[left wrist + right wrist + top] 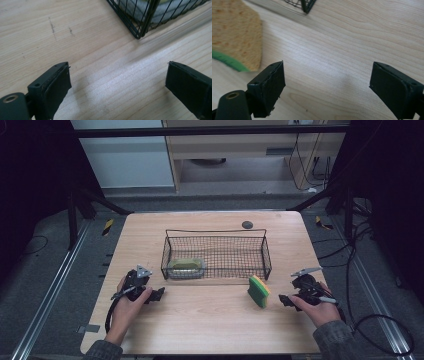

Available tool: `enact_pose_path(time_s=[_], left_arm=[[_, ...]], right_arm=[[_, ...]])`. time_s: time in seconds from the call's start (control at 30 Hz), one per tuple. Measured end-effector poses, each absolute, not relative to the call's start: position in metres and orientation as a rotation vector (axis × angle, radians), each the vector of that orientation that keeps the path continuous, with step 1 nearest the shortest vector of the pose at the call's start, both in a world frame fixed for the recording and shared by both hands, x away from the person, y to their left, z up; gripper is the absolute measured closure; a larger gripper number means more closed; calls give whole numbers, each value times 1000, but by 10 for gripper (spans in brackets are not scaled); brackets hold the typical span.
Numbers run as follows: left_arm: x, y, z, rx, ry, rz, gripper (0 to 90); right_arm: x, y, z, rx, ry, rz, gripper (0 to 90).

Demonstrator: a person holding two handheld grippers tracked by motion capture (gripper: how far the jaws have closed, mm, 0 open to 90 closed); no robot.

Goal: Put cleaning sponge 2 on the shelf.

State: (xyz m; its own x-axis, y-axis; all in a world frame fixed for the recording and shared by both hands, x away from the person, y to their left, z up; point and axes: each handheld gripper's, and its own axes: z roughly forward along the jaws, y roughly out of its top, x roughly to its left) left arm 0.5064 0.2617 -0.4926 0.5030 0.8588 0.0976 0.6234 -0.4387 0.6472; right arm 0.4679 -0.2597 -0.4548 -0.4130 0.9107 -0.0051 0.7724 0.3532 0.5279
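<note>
A black wire basket [265, 251] stands mid-table with a pale wrapped yellowish item [186, 267] in its left end. A yellow sponge with a green scouring side [259, 291] lies on the wood in front of the basket's right corner, and its yellow face [235, 35] fills the upper left of the right gripper view. My left gripper [159, 294] rests open on the table just left of the basket's front-left corner [139, 35]. My right gripper [284, 301] lies open a little right of the sponge. Nothing sits between either pair of jaws.
The wooden table [210, 325] has bare room along its front. A small dark round disc [247, 224] lies behind the basket near the far edge. Metal rails, cables and dark frame legs surround the table.
</note>
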Motion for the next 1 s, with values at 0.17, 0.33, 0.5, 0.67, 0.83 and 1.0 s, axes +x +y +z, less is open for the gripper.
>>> enact_pose_path(time_s=[0.17,0.33,0.5,0.67,0.83,1.0], left_arm=[[509,268,-499,2178,1251,509,22],[510,274,-504,2153,1213,500,0],[509,276,-507,2117,1189,511,0],[508,277,-508,2104,1187,519,0],[508,276,-508,2102,1188,519,0],[508,276,-508,2101,1189,520,0]], right_arm=[[470,-257,-433,1476,2349,649,154],[468,-255,-412,1478,2373,662,192],[469,-253,-401,1475,2380,644,199],[471,-253,-387,1462,2368,657,187],[473,-249,-376,1449,2383,659,186],[475,-233,-366,1399,2400,668,204]])
